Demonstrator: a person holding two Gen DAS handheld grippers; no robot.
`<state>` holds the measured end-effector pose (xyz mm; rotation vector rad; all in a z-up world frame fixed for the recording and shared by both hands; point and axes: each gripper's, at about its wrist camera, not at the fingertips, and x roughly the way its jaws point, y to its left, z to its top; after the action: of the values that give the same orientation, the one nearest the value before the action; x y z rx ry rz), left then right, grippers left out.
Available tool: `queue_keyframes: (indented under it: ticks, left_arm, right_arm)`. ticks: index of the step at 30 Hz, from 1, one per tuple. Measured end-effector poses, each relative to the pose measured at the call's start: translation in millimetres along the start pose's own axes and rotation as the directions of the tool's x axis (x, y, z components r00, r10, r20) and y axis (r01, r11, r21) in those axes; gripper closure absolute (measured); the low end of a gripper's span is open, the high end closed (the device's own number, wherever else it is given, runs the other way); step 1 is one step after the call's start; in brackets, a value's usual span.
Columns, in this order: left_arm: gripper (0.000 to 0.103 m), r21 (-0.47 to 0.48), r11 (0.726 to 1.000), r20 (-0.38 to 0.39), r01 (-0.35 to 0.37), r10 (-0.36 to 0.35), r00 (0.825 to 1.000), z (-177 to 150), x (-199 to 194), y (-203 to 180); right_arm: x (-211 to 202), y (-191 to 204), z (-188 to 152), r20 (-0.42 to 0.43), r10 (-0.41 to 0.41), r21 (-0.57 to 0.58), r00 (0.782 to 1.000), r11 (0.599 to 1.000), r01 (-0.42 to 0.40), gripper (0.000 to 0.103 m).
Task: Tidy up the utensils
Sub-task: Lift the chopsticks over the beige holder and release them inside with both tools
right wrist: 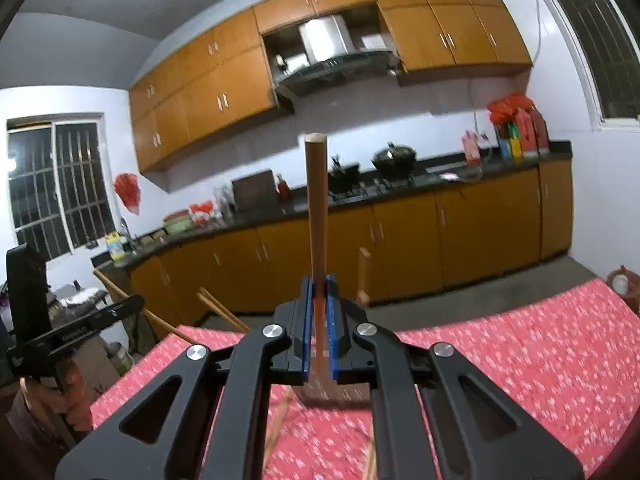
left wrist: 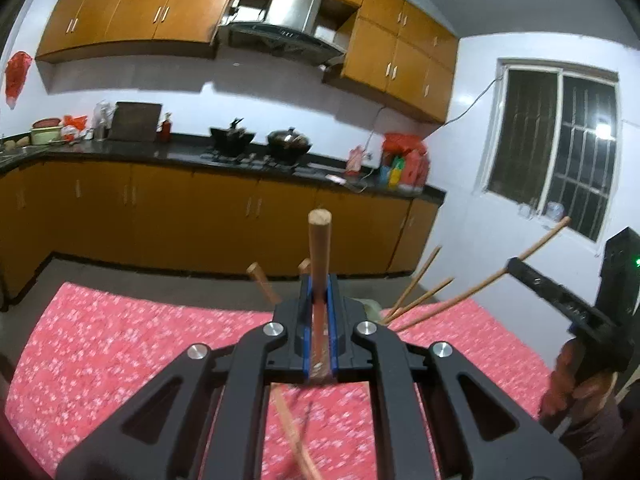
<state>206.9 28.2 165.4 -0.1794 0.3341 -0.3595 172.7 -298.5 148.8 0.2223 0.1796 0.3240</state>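
My left gripper (left wrist: 319,280) is shut on a thick wooden handle (left wrist: 319,248) that sticks up past its blue pads. Other wooden handles (left wrist: 262,282) and thin chopsticks (left wrist: 416,294) rise just behind it from a holder I cannot see clearly. My right gripper (right wrist: 319,280) is shut on another thick wooden handle (right wrist: 317,204), upright between its pads. The right gripper also shows in the left wrist view (left wrist: 516,266) at the right, with a long thin stick (left wrist: 480,286) running through it. The left gripper shows at the left edge of the right wrist view (right wrist: 136,304).
A table with a red flowered cloth (left wrist: 120,344) lies under both grippers. More sticks (left wrist: 296,432) lie on the cloth below the left gripper. Behind are a kitchen counter (left wrist: 240,160) with woks, orange cabinets and a barred window (left wrist: 552,148).
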Motion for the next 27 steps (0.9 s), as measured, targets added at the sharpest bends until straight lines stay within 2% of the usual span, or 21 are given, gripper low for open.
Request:
queue_keyframes:
  ticks: [7, 14, 19, 27]
  left_arm:
    - [0.095, -0.041, 0.999, 0.114, 0.004, 0.001, 0.993, 30.7, 4.3, -13.2]
    - [0.095, -0.052, 0.997, 0.166, -0.064, 0.072, 0.983, 32.0, 30.4, -16.4]
    - [0.095, -0.044, 0.997, 0.108, -0.065, 0.070, 0.992, 17.3, 59.4, -22.4]
    - [0.095, -0.046, 0.997, 0.011, -0.056, 0.056, 0.998, -11.0, 94.4, -18.6]
  right_arm:
    - [24.6, 14.4, 8.5, 0.043, -0.055, -0.046, 0.998, 0.997, 0.057, 0.096]
    - [68.4, 7.5, -11.5, -0.061, -0.115, -0.062, 0.991, 0.992, 0.112, 0.096]
    - [93.0, 2.6, -28.6, -0.140, -0.124, -0.067, 0.982, 0.991, 0.115, 0.096]
    - [107.4, 0.3, -45.2, -0.203, -0.129, -0.063, 0.971, 0.991, 0.119, 0.096]
